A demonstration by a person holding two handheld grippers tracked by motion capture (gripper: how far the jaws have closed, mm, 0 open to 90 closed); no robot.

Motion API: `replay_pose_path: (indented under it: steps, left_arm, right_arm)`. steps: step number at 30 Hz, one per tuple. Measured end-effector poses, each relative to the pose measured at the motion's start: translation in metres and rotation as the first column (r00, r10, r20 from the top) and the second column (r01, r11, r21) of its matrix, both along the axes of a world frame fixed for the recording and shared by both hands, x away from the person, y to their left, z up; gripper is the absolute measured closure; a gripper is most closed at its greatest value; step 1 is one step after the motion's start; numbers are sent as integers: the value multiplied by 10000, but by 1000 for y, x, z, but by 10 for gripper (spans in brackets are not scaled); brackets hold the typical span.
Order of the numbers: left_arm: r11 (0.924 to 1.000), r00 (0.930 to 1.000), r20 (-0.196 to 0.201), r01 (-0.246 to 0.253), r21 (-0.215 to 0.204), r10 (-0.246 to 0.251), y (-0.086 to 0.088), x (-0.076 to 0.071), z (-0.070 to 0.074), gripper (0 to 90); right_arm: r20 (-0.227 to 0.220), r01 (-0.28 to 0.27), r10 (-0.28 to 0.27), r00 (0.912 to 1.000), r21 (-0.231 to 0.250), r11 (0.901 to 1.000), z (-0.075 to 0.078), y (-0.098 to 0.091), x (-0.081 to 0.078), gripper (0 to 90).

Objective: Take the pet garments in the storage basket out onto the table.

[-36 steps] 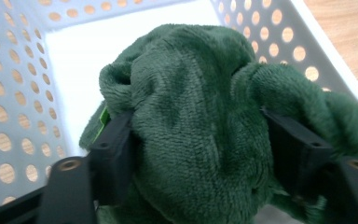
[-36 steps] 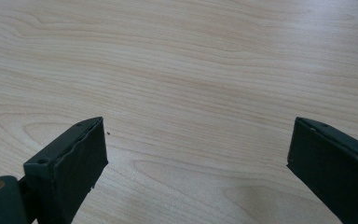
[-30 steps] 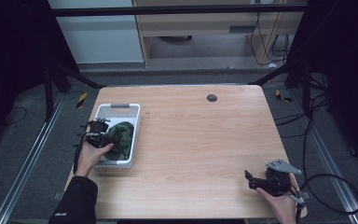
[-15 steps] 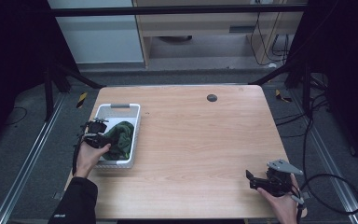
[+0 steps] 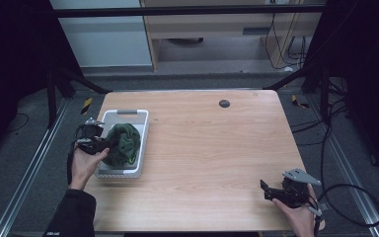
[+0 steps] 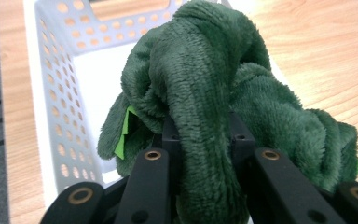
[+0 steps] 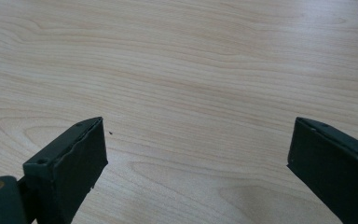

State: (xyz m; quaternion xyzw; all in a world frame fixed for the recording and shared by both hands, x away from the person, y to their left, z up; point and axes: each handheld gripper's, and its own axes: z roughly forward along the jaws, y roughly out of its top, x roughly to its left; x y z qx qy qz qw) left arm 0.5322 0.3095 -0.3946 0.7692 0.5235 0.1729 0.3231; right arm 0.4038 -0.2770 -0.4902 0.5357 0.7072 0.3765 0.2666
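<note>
- Clamping down hard, the left gripper [image 5: 103,144] was seen pinching a fold of the dark green fleece cloth [image 5: 124,143], its jaws having just been closing with the cloth between them.
- In the left gripper view, a thick roll of that cloth [image 6: 205,140] was squeezed between the two black jaws, and the rest was bunched up in front of them.
- A bright green tag [image 6: 123,133] was spotted on the cloth's left edge in that view.
- The cloth was found over the white perforated basket [image 5: 142,129], heaped above its rim, with the basket's white floor [image 6: 95,88] left bare behind it.
- The basket was set at the left edge of the wooden table [image 5: 212,148].
- Over at the table's near right corner, the right gripper [image 5: 265,191] was held just above the wood, well apart from the basket.
- Its jaws were spread wide, and nothing but bare tabletop [image 7: 191,93] was framed between them.
</note>
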Motion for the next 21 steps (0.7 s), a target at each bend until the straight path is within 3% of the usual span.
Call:
replay_pose_path:
  steps: [12,21]
  left_arm:
    - [9997,9978,627,236,-86,-230,1,-15,32,747]
    - [9986,9958,756,521,47,-523,0,-23,47,746]
  right_arm:
    - [32,-41,41,10000,-6,10000,0,1,0,45]
    - [50,-70,70,10000,-5,10000,1,1,0,46]
